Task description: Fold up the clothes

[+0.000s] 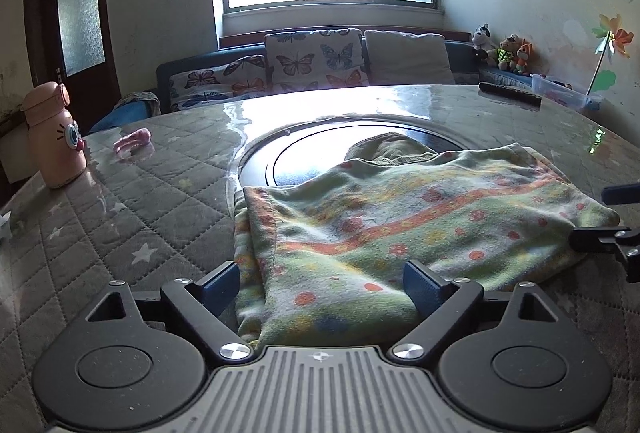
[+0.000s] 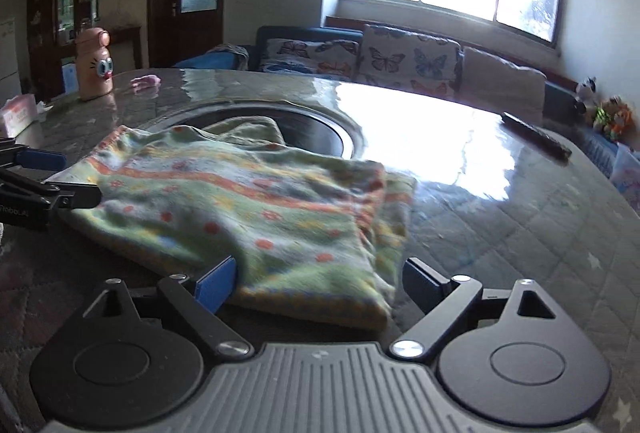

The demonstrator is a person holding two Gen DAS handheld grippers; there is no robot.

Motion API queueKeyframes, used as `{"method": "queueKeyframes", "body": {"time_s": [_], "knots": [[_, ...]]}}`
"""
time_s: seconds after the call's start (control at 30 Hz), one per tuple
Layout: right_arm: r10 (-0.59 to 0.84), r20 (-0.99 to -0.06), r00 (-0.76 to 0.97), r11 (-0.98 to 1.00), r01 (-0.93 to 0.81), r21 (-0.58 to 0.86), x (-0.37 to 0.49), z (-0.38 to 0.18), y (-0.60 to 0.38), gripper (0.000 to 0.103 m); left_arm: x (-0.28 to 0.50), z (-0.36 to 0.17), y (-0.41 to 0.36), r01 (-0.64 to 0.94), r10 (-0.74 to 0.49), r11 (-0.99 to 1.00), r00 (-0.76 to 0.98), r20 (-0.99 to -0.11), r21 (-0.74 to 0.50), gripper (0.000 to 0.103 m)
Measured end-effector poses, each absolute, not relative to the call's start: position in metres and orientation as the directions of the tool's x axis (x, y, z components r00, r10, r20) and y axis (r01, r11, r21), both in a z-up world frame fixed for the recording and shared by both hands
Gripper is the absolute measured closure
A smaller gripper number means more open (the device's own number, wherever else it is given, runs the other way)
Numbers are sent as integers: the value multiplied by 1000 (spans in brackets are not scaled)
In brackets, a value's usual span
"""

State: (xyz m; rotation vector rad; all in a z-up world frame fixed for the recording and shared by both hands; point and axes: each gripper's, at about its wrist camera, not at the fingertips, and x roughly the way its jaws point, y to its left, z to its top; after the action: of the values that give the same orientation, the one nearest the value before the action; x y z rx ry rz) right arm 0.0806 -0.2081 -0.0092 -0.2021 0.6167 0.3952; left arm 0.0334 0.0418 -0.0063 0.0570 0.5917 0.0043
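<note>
Left wrist view: the left gripper (image 1: 322, 283) has its fingers spread, straddling the near left corner of the folded garment (image 1: 400, 217), which lies on the counter (image 1: 120, 225) partly over a dark round inset (image 1: 288, 153). The pads pinch nothing. A neat next fold probably needs both near corners taken evenly.

Right wrist view: the right gripper (image 2: 320, 279), fingers spread, frames the garment's near right corner; motion blur hides the layer edges.

Fuzzy cloth garment (image 1: 400, 217), glossy table cover (image 1: 120, 217)

folded garment (image 1: 404, 229) on table (image 1: 120, 217), bottle (image 1: 54, 137) far left, sofa (image 1: 320, 61) behind
</note>
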Motion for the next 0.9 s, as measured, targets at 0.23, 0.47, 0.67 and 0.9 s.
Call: {"method": "queueKeyframes", "body": {"time_s": [0.23,0.47,0.67,0.9], "knots": [[197,-600,775,954,-294,-65,85,-6,-244,12,34,-6,44,1,22,999,825,-564,40,8],[225,-585,779,943,-325,-70,97,-4,-233,12,34,-6,46,-15,33,999,822,-569,36,4],[188,-599,778,958,-279,-61,105,-8,-243,9,36,-6,49,-30,37,999,816,-576,21,0],[229,-568,791,944,-323,-69,117,1,-227,6,35,-5,51,-51,48,999,818,-573,11,0]]}}
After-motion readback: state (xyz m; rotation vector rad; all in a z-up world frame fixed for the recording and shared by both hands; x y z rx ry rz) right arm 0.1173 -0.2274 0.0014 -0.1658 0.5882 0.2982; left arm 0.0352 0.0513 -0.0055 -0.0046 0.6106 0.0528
